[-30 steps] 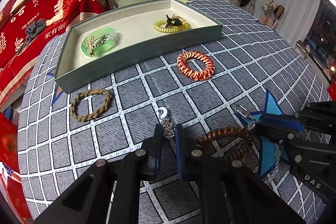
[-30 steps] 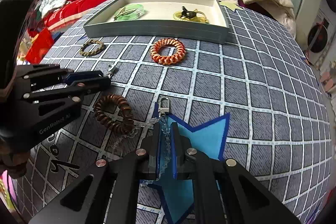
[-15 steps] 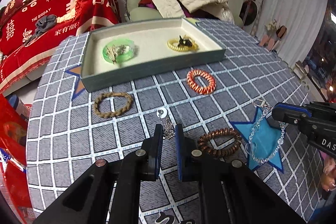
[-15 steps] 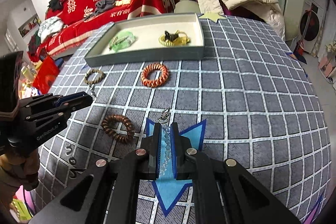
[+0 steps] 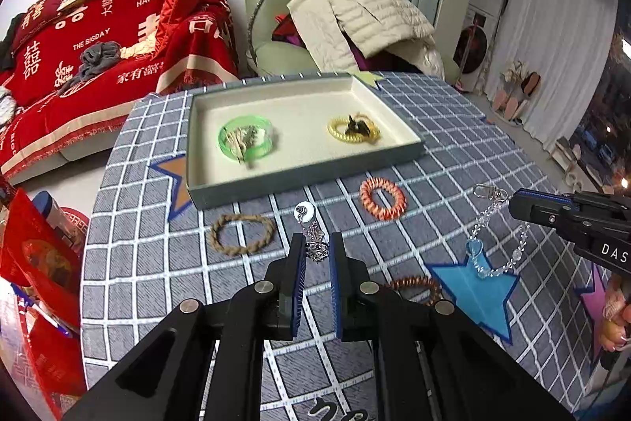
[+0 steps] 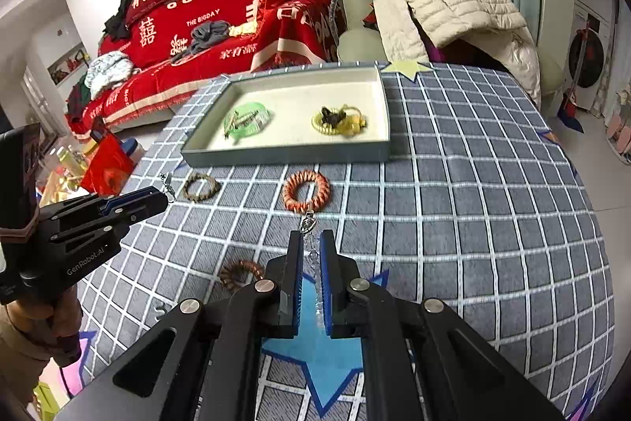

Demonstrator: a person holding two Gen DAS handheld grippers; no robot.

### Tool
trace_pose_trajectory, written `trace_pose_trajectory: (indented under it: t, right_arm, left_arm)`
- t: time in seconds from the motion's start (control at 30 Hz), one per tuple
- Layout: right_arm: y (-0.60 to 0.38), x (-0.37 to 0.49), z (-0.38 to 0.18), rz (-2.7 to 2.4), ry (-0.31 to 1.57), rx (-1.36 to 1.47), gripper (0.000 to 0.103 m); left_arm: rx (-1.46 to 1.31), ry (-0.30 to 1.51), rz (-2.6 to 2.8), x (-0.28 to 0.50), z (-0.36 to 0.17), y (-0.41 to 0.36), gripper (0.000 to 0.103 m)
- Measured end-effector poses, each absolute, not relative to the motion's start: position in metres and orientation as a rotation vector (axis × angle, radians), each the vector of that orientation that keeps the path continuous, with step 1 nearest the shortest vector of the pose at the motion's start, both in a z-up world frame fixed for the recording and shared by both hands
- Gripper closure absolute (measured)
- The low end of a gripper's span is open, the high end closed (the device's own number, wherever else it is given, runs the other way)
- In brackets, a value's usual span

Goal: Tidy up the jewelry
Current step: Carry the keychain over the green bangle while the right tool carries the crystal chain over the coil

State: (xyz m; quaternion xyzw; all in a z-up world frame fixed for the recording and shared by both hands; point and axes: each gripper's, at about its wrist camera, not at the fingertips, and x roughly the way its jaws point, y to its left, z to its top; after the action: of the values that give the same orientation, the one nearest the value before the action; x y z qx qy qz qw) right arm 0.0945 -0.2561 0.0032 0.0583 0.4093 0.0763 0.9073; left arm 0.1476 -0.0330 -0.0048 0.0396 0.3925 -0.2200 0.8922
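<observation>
My left gripper [image 5: 317, 250] is shut on a silver charm chain [image 5: 311, 233] with a white disc end, held above the table; it also shows in the right wrist view [image 6: 167, 184]. My right gripper [image 6: 311, 247] is shut on a clear bead chain [image 6: 309, 223] with a clasp, and the chain hangs from it in the left wrist view [image 5: 495, 235]. The grey-green tray [image 5: 299, 176] holds a green bangle [image 5: 245, 138] and a yellow coil band [image 5: 353, 130].
On the checked cloth lie a braided tan bracelet [image 5: 241, 233], an orange coil band [image 5: 382, 198] and a brown coil band [image 5: 414, 287]. A blue star [image 5: 477, 296] marks the cloth. A red sofa and green armchair stand behind the table.
Both grippers have risen and drawn back from the table, lifting their chains off the cloth. The tray and loose bands have stayed in place.
</observation>
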Motion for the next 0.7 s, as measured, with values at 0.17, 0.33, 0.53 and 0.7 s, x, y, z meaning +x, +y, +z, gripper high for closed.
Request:
trace_pose_trajectory:
  t: [0.17, 0.33, 0.53, 0.7]
  right_arm:
    - [-0.258, 0.108, 0.018, 0.171, 0.821, 0.126, 0.094]
    - [-0.261, 0.129, 0.034, 0.186, 0.800, 0.125, 0.094]
    - [-0.260, 0.169, 0.054, 0.208, 0.790, 0.123, 0.094]
    - [-0.261, 0.213, 0.062, 0.214, 0.796, 0.154, 0.094]
  left_arm:
    - [0.071, 0.791, -0.439, 0.162, 0.009, -0.030, 0.070]
    - [0.076, 0.771, -0.424, 0.179, 0.020, -0.030, 0.070]
    - [0.100, 0.745, -0.395, 0.213, 0.037, -0.038, 0.070]
    - [0.096, 0.729, -0.349, 0.248, 0.050, -0.049, 0.070]
